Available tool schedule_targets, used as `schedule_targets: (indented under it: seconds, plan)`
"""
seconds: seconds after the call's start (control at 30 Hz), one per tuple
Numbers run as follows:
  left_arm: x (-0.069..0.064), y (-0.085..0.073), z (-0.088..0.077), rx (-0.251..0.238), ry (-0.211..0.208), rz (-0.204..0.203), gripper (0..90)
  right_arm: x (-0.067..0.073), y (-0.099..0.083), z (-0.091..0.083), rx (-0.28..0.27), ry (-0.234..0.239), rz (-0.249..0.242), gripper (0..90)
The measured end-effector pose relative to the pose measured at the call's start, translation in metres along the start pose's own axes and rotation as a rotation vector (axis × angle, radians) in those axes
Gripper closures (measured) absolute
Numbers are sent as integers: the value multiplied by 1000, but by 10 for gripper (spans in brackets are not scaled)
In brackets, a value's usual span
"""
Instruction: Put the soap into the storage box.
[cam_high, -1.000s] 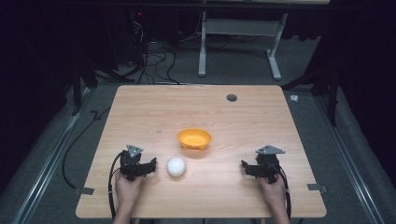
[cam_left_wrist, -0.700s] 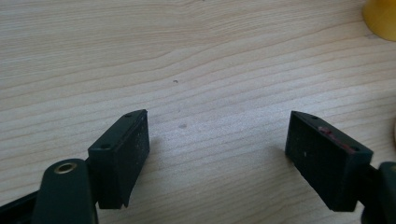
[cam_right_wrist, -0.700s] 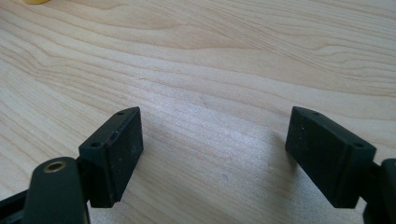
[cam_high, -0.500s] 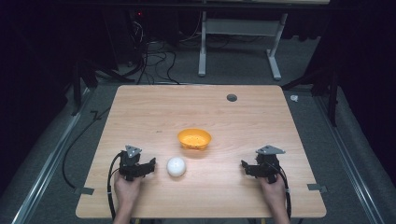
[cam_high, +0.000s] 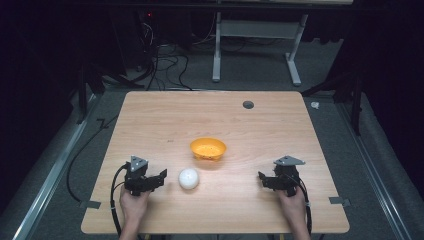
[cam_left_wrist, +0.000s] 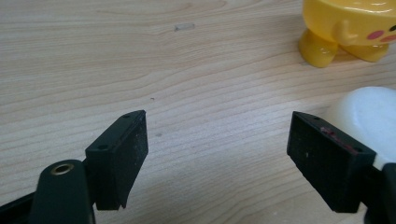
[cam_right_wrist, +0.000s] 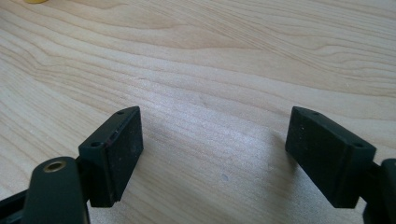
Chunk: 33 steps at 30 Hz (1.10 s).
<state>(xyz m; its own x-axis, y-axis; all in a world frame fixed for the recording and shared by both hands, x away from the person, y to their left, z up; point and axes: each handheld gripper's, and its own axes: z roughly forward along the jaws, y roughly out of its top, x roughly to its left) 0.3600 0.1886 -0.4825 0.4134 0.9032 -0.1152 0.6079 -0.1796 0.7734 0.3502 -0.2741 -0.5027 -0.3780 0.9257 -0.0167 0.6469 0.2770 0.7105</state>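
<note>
Two hand-held grippers, left (cam_high: 161, 176) and right (cam_high: 262, 178), jaws wide apart, empty, resting on light wooden table (cam_high: 150, 115); round white ball (cam_high: 189, 178) just beside left.

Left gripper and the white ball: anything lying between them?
Nothing: the high view shows bare wood between the left gripper and the white ball.

Light wooden table (cam_high: 165, 115), small dark round hole (cam_high: 248, 104) near far edge

High view: fixed above the person's side, facing forward and down over the whole bench (cam_high: 280, 125).
Left tool view: low, close to the wood, facing the yellow bowl (cam_left_wrist: 355, 28) and white ball (cam_left_wrist: 369, 116).
Right tool view: low, close over bare wood.
Shared: bowl, ball, benchtop.
</note>
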Motion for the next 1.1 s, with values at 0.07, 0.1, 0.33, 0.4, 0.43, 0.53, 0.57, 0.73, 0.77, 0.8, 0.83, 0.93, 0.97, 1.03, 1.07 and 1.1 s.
schedule_targets:
  seconds: [0.07, 0.1, 0.33, 0.4, 0.43, 0.53, 0.57, 0.73, 0.77, 0.8, 0.83, 0.93, 0.97, 1.03, 1.07, 1.1]
  plan:
    - [-2, 1, -2, -5, -14, 0, 208, 0, 0, 0, 0, 0, 0, 199]
    - [-3, 1, -2, -7, -17, 2, 207, 0, 0, 0, 0, 0, 0, 199]
    - [-13, 6, -7, -26, -50, 25, 200, 0, 0, 0, 0, 1, 0, 198]
    - [-15, 7, -9, -25, -58, 38, 194, 0, 0, 0, 0, 1, 0, 198]
    - [-17, 7, -9, -26, -60, 40, 193, 0, 0, 0, 0, 1, 0, 198]
    - [-18, 8, -11, -23, -67, 48, 190, 0, 0, 0, 0, 0, 0, 198]
    - [-19, 9, -12, -23, -73, 49, 188, 0, 0, 0, 0, 1, 0, 198]
    - [-26, 11, -15, -24, -88, 66, 185, 0, 0, 0, 0, 0, 0, 198]
    - [-26, 11, -15, -24, -88, 66, 185, 0, 0, 0, 0, 0, 0, 198]
    - [-31, 12, -15, -25, -96, 78, 185, 0, 0, 0, 0, 1, -1, 198]
    - [-31, 12, -15, -25, -96, 78, 184, 0, 0, 0, 0, 1, -1, 198]
    - [-38, 14, -16, -22, -114, 96, 180, 0, 0, 0, 0, 1, -1, 198]
    - [-38, 14, -16, -22, -114, 96, 178, 0, 0, 0, 0, 1, -1, 198]
    - [-41, 15, -15, -17, -121, 106, 172, 0, 0, 0, 0, 1, 0, 198]
    - [-44, 15, -14, -11, -133, 108, 169, 0, 0, 0, 0, 2, -1, 198]
    - [-44, 15, -14, -11, -133, 108, 164, 0, 0, 0, 0, 2, -1, 198]
